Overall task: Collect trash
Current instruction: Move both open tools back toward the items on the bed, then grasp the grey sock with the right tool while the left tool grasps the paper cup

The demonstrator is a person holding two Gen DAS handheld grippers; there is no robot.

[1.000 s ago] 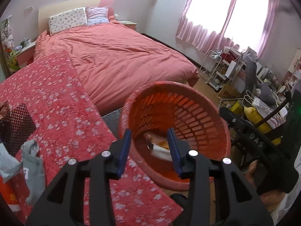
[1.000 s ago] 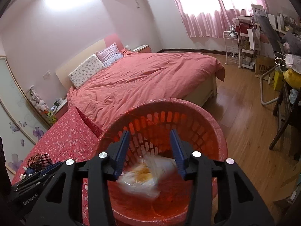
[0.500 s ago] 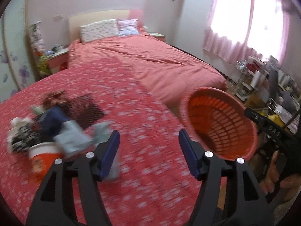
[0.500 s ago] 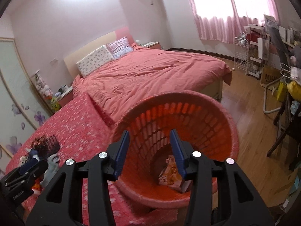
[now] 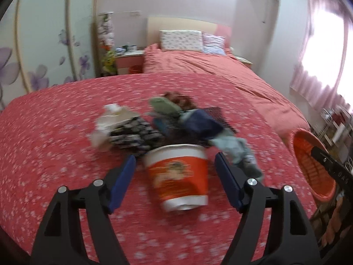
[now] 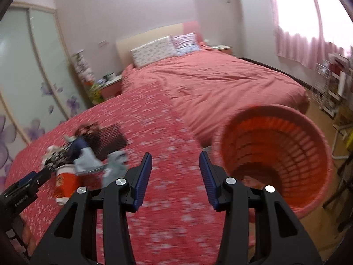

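The orange laundry basket (image 6: 275, 161) sits at the edge of the floral red bedspread (image 5: 55, 137). Your instant-noodle cup (image 5: 177, 176) lies there on its side between the wide-open left gripper (image 5: 174, 183); it's probably light and crushable, so pinch the wall gently. Your right gripper (image 6: 175, 178) gapes empty.

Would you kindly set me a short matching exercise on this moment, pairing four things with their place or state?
Things:
1. noodle cup
2. orange basket
3. left tool
4. pillows

Places or states:
A. at the head of the bed
B. open, either side of the cup
C. lying on the floral cloth
D. at the cloth's right edge, mouth tipped towards the camera

Pairs: 1-C, 2-D, 3-B, 4-A
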